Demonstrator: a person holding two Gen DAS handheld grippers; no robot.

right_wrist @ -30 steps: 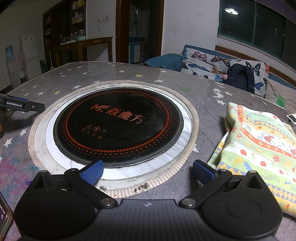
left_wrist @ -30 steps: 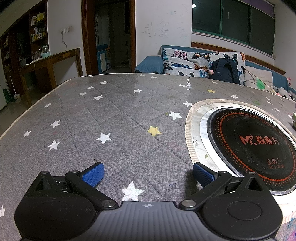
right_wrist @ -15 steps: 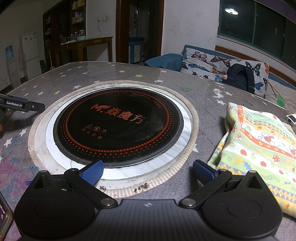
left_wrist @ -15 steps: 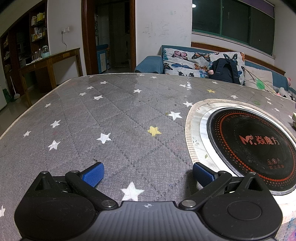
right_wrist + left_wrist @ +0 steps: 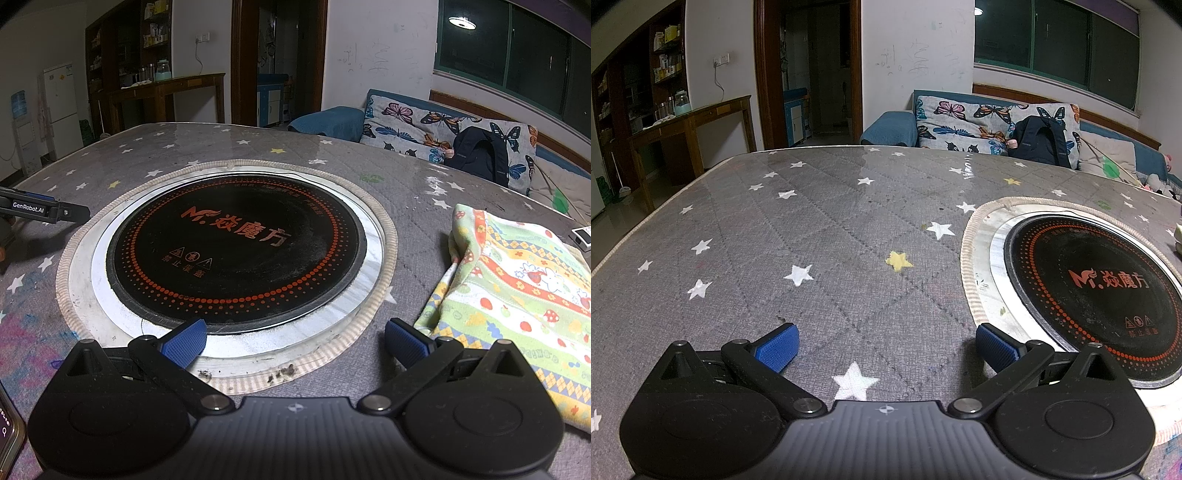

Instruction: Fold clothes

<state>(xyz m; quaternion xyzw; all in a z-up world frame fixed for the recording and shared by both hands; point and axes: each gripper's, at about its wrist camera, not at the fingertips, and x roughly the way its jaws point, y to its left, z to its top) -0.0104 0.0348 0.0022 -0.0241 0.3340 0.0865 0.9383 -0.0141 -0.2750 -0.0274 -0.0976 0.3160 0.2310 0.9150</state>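
Nothing changed over last second: my left tool [image 5: 884, 349] and right tool [image 5: 293, 341] both gaping, empty, parked on bench [image 5: 812, 229]. Cloth [image 5: 517, 280] just right of right tool, untouched. Folding not begun.

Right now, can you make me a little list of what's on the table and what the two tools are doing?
table cover: gray quilted cloth with stars
middle: round black cooktop with orange dots
clothes: colorful patterned cloth, right of the cooktop, lying loose
left tool: open, holding nothing, over the star cloth
right tool: open, holding nothing, near the cooktop's front edge
folding: not started
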